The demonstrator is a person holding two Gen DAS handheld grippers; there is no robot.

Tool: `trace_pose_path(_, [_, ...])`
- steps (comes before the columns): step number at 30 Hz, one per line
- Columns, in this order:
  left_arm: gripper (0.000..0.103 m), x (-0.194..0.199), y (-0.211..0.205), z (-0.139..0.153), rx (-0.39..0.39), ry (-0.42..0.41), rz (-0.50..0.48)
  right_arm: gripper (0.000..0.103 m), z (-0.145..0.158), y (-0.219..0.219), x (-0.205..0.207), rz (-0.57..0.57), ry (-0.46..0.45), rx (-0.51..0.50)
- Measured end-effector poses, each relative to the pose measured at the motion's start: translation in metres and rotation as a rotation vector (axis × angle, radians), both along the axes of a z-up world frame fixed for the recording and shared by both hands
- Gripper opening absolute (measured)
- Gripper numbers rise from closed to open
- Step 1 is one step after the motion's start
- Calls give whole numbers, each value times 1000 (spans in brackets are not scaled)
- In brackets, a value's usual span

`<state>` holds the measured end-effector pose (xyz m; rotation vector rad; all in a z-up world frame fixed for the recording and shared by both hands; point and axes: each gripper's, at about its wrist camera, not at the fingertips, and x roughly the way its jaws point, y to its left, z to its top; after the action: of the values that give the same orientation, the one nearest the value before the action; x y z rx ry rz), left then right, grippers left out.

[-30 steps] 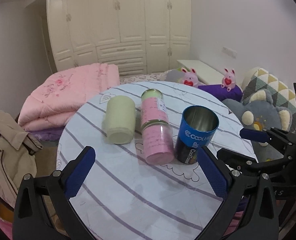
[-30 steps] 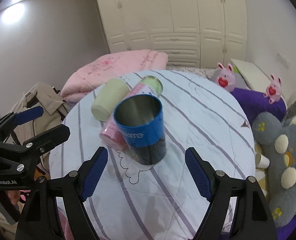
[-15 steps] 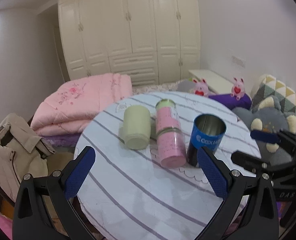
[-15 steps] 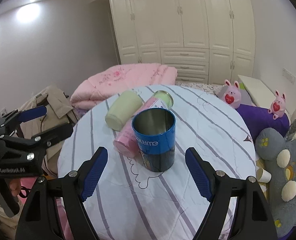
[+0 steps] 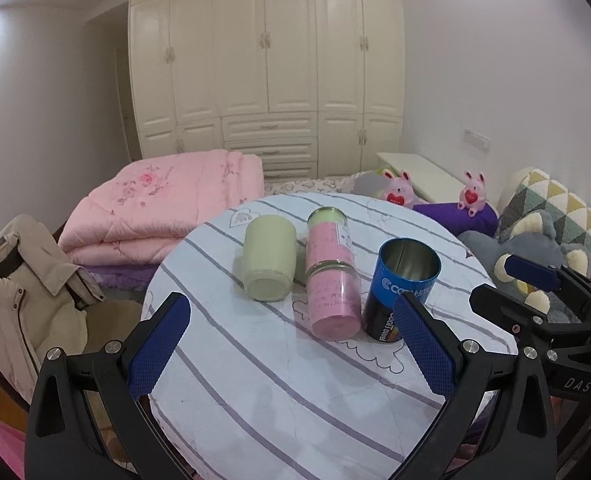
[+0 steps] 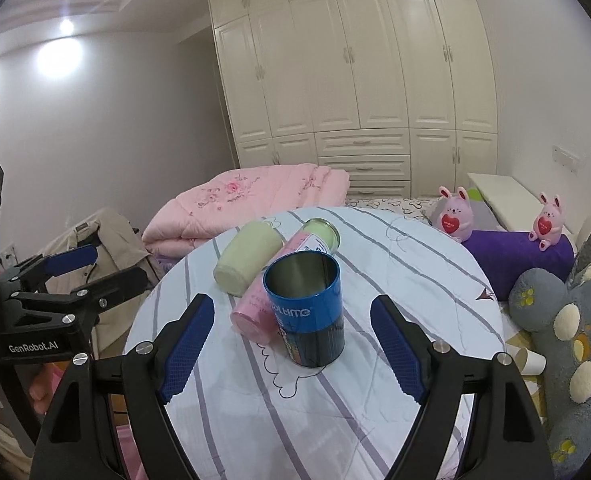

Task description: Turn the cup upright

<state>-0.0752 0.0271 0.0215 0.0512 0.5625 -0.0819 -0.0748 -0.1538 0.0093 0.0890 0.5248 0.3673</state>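
A blue metal cup [image 5: 403, 284] [image 6: 309, 308] stands upright, mouth up, on the round striped table [image 5: 275, 380] [image 6: 395, 280]. A pink cylinder [image 5: 331, 272] [image 6: 283, 276] lies on its side next to it, and a pale green cup [image 5: 269, 262] [image 6: 245, 258] lies on its side beyond that. My left gripper [image 5: 291, 348] is open and empty, held back from the cups. My right gripper [image 6: 291, 350] is open and empty, in front of the blue cup. Each gripper shows at the edge of the other view.
A folded pink quilt [image 5: 163, 200] lies behind the table. A beige jacket [image 5: 19, 288] hangs at the left. Grey plush toys and pillows [image 6: 567, 320] sit to the right. White wardrobes [image 5: 267, 60] line the back wall.
Both grippers have pulled back and up from the table, so the cups look smaller and farther. The blue cup stays upright and nothing else has moved.
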Motion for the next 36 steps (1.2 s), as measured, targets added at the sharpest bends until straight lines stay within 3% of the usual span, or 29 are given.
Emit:
trace_pose_path(17, [103,9,-4,-18,1,99,-2,82,-1,-3,0,-12,13,9])
trace_pose_path(36, [103,13,-4,-26,8,118,-7,82,-6,2,5,-15,39,-13])
